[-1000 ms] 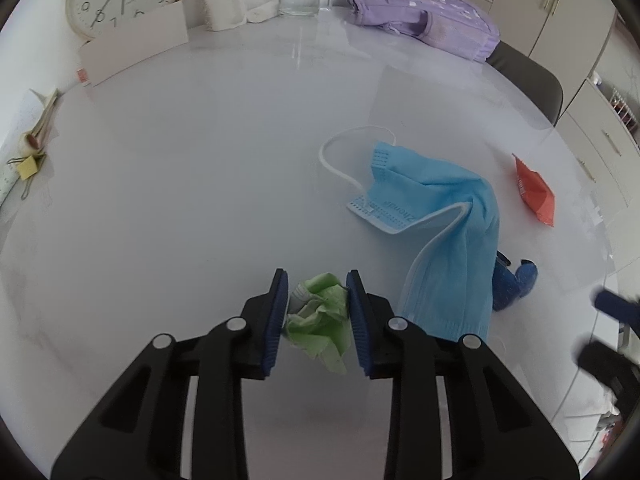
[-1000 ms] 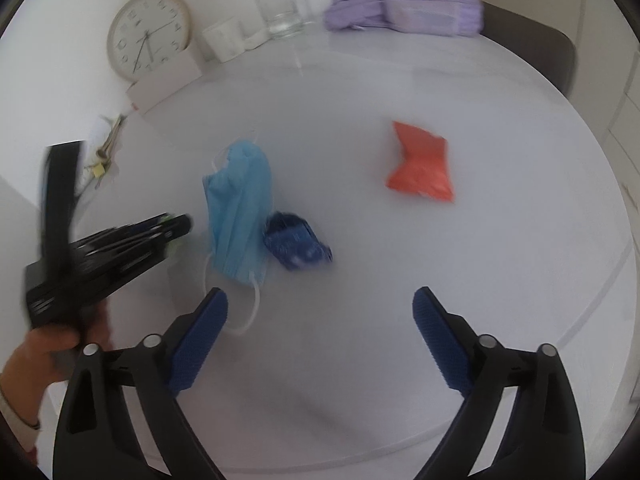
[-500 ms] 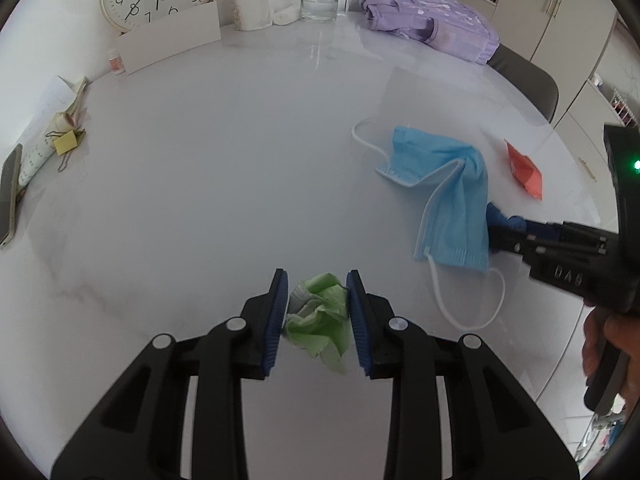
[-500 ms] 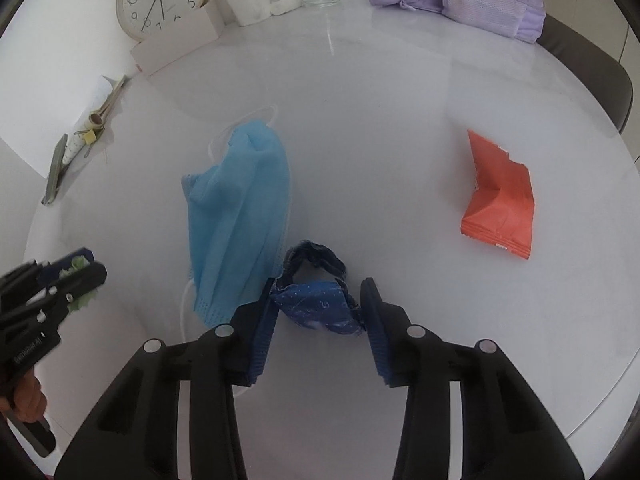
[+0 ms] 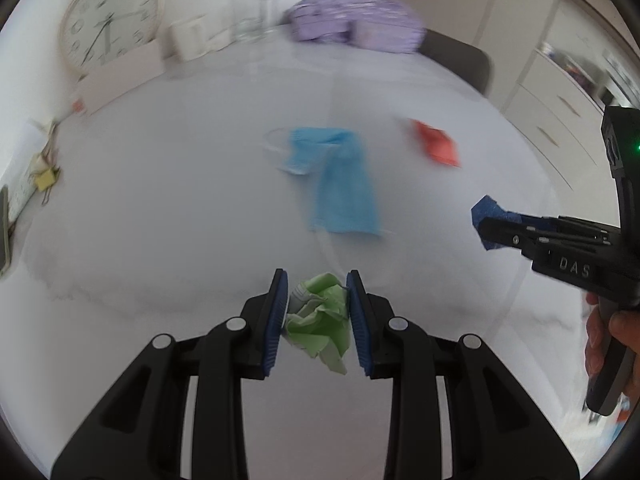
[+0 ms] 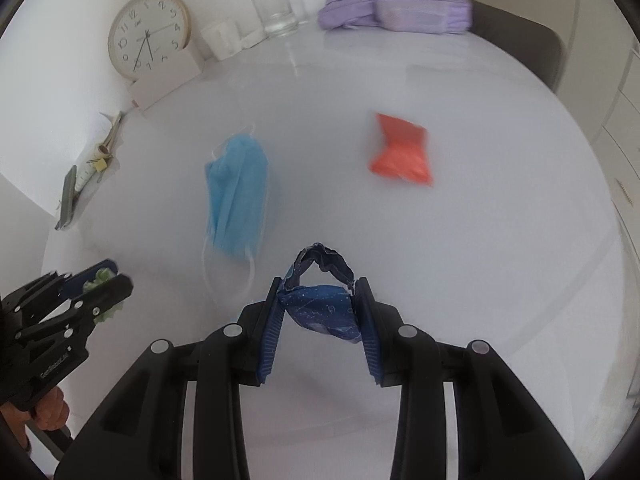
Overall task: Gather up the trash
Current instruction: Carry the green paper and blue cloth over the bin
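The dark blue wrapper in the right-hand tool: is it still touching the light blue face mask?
Apart. In the right wrist view the right tool holds the dark blue wrapper, and bare white table shows between it and the face mask.

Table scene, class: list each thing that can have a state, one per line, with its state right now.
left gripper: shut on the green wrapper
green wrapper: crumpled, clamped between the pads
right gripper: shut on the dark blue wrapper
dark blue wrapper: crumpled, held above the table
blue face mask: lying flat on the table, free
red packet: lying on the table, untouched
glass: upright
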Demonstrator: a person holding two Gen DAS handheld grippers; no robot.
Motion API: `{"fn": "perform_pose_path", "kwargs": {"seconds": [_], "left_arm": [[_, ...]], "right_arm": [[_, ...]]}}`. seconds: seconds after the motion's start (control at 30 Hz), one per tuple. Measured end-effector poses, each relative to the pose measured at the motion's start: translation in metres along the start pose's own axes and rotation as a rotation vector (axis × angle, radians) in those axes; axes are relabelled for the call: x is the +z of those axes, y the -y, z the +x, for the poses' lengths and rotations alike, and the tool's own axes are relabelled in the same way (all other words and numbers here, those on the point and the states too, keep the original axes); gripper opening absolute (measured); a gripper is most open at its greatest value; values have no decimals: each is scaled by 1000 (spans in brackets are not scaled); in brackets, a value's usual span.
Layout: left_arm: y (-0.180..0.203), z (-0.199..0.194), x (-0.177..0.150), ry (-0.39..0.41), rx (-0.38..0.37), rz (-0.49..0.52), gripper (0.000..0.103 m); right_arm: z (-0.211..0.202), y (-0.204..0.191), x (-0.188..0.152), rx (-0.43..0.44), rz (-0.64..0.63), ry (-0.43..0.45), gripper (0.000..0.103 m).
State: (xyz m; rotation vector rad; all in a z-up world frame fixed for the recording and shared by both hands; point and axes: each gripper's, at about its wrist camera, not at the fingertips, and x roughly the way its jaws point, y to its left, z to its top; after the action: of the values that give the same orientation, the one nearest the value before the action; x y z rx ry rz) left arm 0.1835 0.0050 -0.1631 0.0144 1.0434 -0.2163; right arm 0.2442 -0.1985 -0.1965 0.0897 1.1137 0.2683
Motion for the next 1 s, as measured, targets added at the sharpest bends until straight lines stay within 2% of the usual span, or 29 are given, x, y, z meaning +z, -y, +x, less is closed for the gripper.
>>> {"fn": "perform_pose_path", "kwargs": {"seconds": [0.3,0.43,0.73,0.87,1.0], "left_arm": [[101,-57,-43,-5,-110,177,31],[151,-76,-69,-7,-162,274,31],[283,-103,-140,-64,-344,521,31],[332,-107,-169,-102,-408,611,31],[365,-114,-199,-123,-439,686,31]], "right_arm": [[-101,35,-121,-80,111,29,36],[-144,63,-193,-114,204,44,36],[-211,123,-340,-205,444,37,36],[-236,142,-376,-237,522,65,36],[-253,152,-401,-257,569,95,36]]}}
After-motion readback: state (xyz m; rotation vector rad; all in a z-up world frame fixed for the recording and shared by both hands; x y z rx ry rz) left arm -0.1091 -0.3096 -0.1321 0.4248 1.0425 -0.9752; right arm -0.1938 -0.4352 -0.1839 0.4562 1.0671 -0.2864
